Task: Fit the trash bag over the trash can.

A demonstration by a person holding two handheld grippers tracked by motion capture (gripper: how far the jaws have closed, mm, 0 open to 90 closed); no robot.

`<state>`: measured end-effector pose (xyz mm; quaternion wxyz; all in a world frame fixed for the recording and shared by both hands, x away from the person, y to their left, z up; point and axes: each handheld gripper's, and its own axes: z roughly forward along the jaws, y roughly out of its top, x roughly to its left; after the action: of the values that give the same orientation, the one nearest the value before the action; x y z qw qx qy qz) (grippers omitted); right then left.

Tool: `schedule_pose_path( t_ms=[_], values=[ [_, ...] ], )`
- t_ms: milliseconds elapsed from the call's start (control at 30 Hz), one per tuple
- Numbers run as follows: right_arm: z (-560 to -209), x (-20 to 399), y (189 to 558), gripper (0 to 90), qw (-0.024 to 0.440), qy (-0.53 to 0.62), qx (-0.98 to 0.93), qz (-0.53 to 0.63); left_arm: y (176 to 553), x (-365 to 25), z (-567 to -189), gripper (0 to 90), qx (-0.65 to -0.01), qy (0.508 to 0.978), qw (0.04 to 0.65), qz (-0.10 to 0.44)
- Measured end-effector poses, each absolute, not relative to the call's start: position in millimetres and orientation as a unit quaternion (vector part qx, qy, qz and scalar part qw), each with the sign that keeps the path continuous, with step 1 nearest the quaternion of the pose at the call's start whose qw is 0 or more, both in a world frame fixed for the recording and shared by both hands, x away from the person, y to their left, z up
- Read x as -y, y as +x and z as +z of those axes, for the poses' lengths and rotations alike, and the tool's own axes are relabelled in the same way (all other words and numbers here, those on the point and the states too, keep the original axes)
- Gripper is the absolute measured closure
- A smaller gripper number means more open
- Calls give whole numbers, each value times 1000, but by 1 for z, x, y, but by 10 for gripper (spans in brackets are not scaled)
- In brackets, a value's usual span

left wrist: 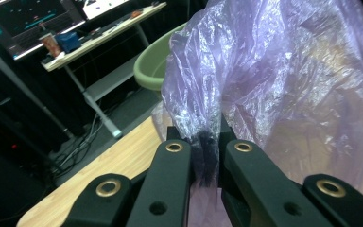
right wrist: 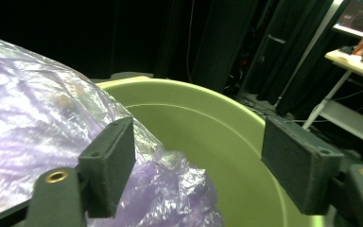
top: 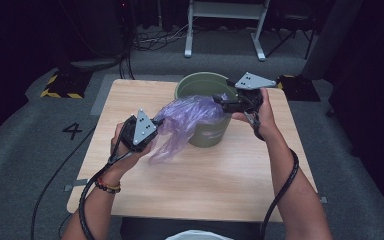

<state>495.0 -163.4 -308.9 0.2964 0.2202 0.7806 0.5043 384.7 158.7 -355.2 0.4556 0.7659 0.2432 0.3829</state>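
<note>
A crumpled purple plastic bag (top: pixel 185 117) stretches from my left gripper (top: pixel 156 121) up to the rim of a green bucket (top: pixel 210 135) standing on the wooden table (top: pixel 205 175). In the left gripper view my left gripper (left wrist: pixel 201 142) is shut on a pinched fold of the bag (left wrist: pixel 288 80), with the bucket (left wrist: pixel 153 66) behind it. My right gripper (top: pixel 219 100) hovers at the bucket's near rim. In the right gripper view its jaws (right wrist: pixel 198 146) stand wide open above the bucket's mouth (right wrist: pixel 203 127); the bag's edge (right wrist: pixel 38 127) lies by the left jaw and drapes inward, not pinched.
The bucket stands near the table's far edge. Behind the table stand a white metal frame (top: pixel 225 10), floor cables and a yellow-black striped base (top: pixel 60 85). A "4" (top: pixel 72 131) is marked on the carpet at the left. A white rounded object (top: pixel 195 235) sits at the near edge.
</note>
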Motion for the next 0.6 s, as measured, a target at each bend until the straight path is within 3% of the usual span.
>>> schedule_pose_path(
  t_ms=[300, 467, 600],
  values=[
    [-298, 179, 478, 237, 283, 202, -776, 527, 387, -165, -363, 899, -251, 771, 453, 371],
    [-309, 187, 468, 320, 263, 193, -795, 511, 386, -162, -365, 898, -246, 775, 460, 356],
    [-318, 180, 471, 400, 289, 204, -810, 467, 385, -155, -363, 897, -231, 778, 467, 351]
  ],
)
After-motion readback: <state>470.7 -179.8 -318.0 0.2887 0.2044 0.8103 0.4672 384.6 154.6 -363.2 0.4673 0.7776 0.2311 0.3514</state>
